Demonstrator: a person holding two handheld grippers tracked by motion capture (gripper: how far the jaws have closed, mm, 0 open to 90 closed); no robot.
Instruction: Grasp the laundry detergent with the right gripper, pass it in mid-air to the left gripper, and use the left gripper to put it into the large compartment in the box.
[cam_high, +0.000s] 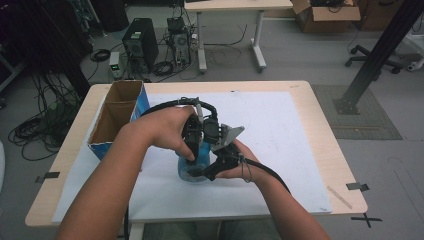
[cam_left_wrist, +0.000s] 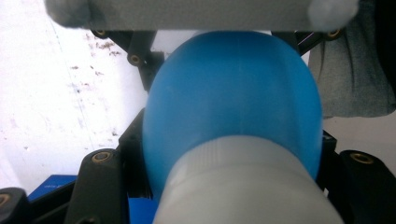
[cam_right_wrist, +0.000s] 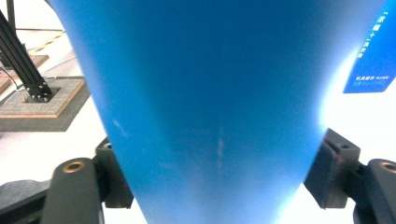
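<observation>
On the bench (cam_high: 300, 100), a white mat (cam_high: 280, 135) carries the blue bottle (cam_high: 196, 167) near its middle. The right gripper (cam_right_wrist: 219, 172) has its fingers clamping the body; the left gripper (cam_left_wrist: 219, 182) view reveals the white cap (cam_left_wrist: 247, 186), fingers closed beside it.
</observation>
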